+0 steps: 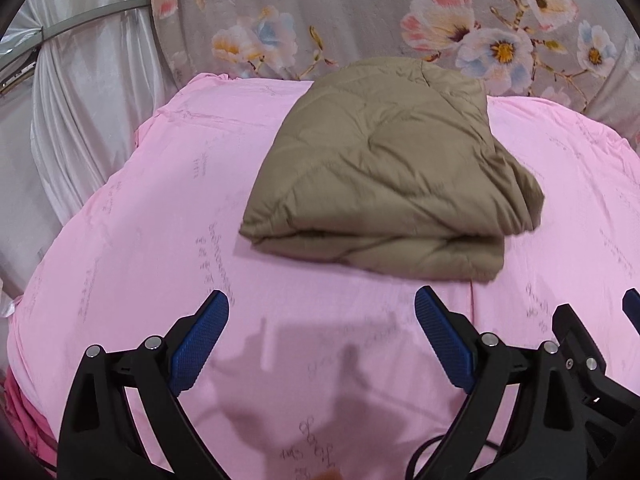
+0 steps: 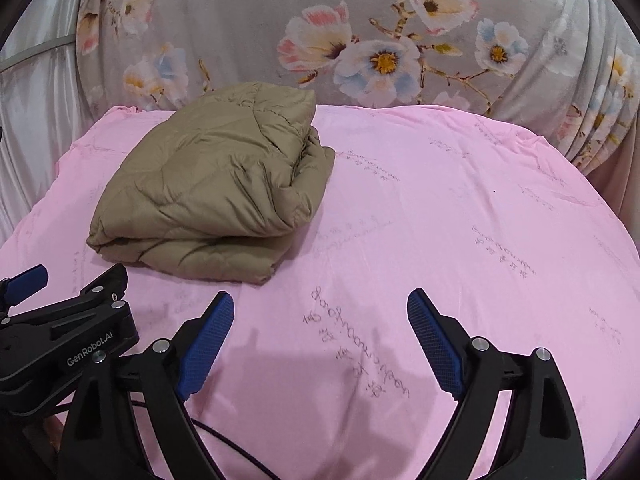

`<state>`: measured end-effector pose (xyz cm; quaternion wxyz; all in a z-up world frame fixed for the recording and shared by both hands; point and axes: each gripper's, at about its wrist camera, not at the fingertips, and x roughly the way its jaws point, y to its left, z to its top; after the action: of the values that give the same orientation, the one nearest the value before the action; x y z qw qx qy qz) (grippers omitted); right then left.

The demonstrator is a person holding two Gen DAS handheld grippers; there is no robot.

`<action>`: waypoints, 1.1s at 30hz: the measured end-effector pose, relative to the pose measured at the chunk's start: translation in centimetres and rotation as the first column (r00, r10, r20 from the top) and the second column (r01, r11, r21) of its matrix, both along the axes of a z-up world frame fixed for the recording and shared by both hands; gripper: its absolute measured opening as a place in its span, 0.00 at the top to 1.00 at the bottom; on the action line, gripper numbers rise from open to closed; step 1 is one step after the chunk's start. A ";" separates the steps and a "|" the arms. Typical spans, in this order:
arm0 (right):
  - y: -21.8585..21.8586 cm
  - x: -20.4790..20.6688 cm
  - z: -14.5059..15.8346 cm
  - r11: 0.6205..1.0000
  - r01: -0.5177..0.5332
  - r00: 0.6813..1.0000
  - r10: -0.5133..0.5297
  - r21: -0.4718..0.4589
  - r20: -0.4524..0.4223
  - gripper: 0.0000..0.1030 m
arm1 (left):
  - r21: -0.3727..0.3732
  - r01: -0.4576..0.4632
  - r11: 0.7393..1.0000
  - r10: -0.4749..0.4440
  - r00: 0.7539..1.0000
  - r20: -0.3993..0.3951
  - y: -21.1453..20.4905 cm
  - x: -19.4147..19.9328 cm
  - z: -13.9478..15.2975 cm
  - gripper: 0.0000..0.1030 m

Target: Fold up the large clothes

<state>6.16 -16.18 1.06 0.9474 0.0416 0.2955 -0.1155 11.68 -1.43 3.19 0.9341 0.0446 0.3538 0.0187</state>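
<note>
Both the left gripper [image 1: 322,312] and right gripper [image 2: 320,312] hover empty, jaws released, over the pink bedsheet [image 2: 440,220]; the folded khaki jacket [image 1: 384,176] lies beyond, its puffy layers likely to spring open.

In front of me the bed [image 2: 440,200] wears a pink sheet with faint script. A folded tan quilted jacket [image 2: 216,184] lies on it, toward its far left.
</note>
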 end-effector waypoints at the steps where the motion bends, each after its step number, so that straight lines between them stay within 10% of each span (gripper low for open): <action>1: 0.0 -0.3 -0.3 1.000 0.002 1.000 -0.002 0.001 -0.001 0.16 | 0.000 -0.002 1.000 0.002 1.000 -0.001 0.0 -0.4 -0.3 0.11; 33: 1.1 -2.5 -3.3 1.000 -0.006 1.000 0.006 -0.008 -0.001 0.16 | 0.008 -0.062 0.998 0.062 0.997 0.053 1.1 -3.4 -4.0 0.11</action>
<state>3.70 -15.03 -2.28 0.9478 0.0371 0.2956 -0.1141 8.23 -0.38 -0.83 0.9419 0.0377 0.3300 0.0506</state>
